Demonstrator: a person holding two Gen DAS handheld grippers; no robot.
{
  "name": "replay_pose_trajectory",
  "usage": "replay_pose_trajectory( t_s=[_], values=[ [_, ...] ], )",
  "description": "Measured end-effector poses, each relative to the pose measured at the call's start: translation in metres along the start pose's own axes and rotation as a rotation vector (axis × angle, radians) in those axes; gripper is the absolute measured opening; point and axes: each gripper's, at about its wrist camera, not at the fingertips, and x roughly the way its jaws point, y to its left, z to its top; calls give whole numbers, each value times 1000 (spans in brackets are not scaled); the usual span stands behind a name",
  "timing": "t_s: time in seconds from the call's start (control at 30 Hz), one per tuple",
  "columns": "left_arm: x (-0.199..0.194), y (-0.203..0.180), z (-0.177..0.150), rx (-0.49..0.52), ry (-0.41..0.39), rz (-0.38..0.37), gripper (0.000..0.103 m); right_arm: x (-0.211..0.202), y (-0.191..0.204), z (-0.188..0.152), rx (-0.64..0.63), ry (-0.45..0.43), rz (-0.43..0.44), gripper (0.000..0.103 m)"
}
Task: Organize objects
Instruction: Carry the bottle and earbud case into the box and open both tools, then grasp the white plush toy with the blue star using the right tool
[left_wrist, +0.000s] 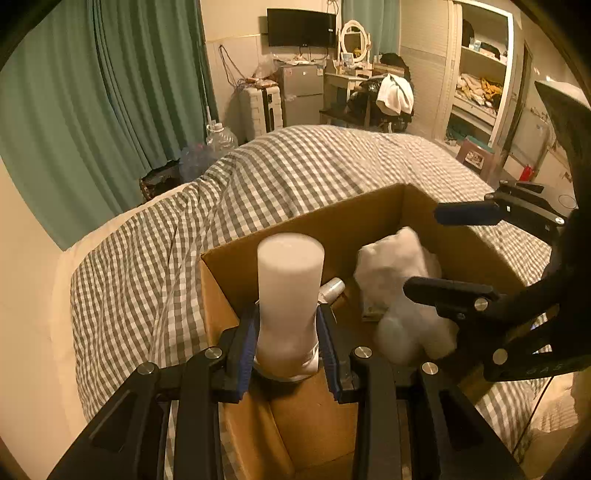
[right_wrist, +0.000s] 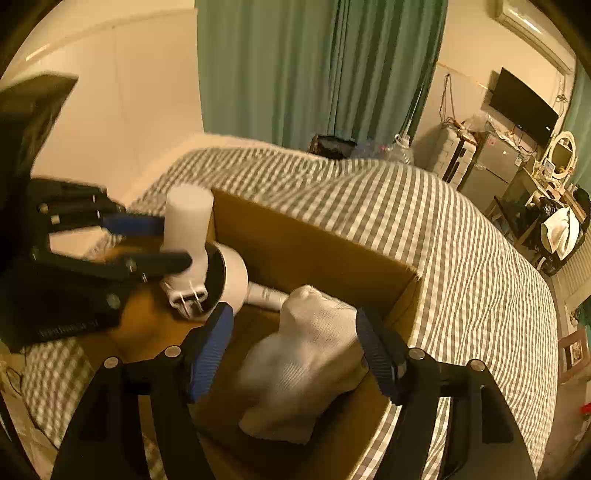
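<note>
An open cardboard box (left_wrist: 354, 221) stands on the checked bed; it also shows in the right wrist view (right_wrist: 295, 243). My left gripper (left_wrist: 286, 345) is shut on a white cylindrical device (left_wrist: 290, 291), held upright over the box's left side; the device (right_wrist: 186, 221) and my left gripper (right_wrist: 168, 245) show in the right wrist view too. My right gripper (right_wrist: 293, 356) is open, its jaws either side of a white cloth bundle (right_wrist: 306, 362) inside the box. The bundle (left_wrist: 399, 284) and right gripper (left_wrist: 428, 251) appear in the left wrist view. A silver tube (left_wrist: 332, 288) lies in the box.
The grey-and-white checked bedspread (left_wrist: 295, 173) surrounds the box. Green curtains (left_wrist: 92, 99) hang at left. A water jug (left_wrist: 221, 138), suitcase, small fridge (left_wrist: 301, 92), vanity desk, chair with clothes and open wardrobe (left_wrist: 480, 74) stand beyond the bed.
</note>
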Motion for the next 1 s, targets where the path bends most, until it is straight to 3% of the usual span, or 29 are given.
replay_pose_trajectory(
  t_s=[0.07,0.13,0.23,0.33,0.47,0.53,0.77,1.0],
  values=[
    [-8,-2,0,-1,-13,-2,35,-11,4,3,3,-21,-6,74],
    [-19,-4,0,-7,-28,7,55,-22,8,5,4,-40,-20,77],
    [-40,-7,-1,-16,-68,28,76,-41,14,7,14,-68,-40,81],
    [-60,-9,-5,-12,-112,89,80,-64,16,8,16,-95,-65,86],
    [-91,-8,-13,-29,-157,118,82,-99,25,9,22,-142,-89,93],
    [-110,-8,-19,-36,-192,132,95,-116,33,6,15,-166,-109,95],
    [-159,-2,-46,-63,-282,216,98,-176,57,-10,1,-306,-270,101],
    [-179,10,-87,-182,-303,267,99,-197,78,-32,47,-340,-231,101]
  ],
)
